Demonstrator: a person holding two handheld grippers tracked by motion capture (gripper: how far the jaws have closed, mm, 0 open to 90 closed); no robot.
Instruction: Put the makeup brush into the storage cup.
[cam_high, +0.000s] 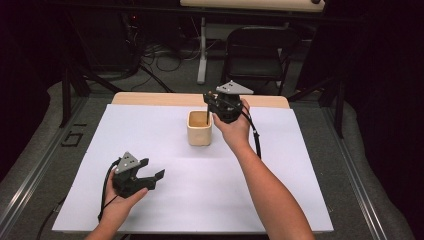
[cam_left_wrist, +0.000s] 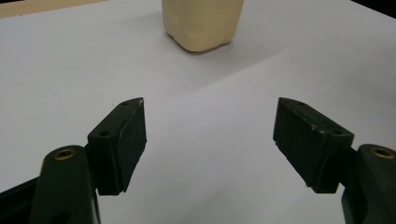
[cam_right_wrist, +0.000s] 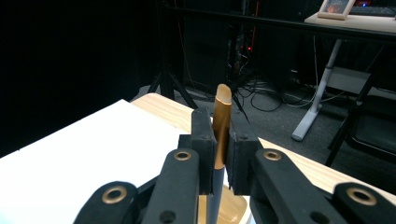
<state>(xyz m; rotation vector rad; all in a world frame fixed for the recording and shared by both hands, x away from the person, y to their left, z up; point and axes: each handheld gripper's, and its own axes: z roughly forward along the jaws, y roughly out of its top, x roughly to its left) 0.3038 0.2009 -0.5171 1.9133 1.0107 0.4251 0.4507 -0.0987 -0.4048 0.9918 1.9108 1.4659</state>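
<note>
Gold-topped pen (cam_right_wrist: 222, 122) held upright between right gripper (cam_right_wrist: 221, 156) jaws over cream cup (cam_high: 199, 128), left gripper (cam_high: 150, 176) spread wide, nothing held

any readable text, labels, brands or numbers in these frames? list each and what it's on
"G1" or "61": dark marking on the grey floor left of the table; first character unclear.
Framed picture on the far desk in the right gripper view: too small and blurred to read.
None readable on the cream cup, the white sheet, the wooden stick, the left gripper or the right gripper.
</note>
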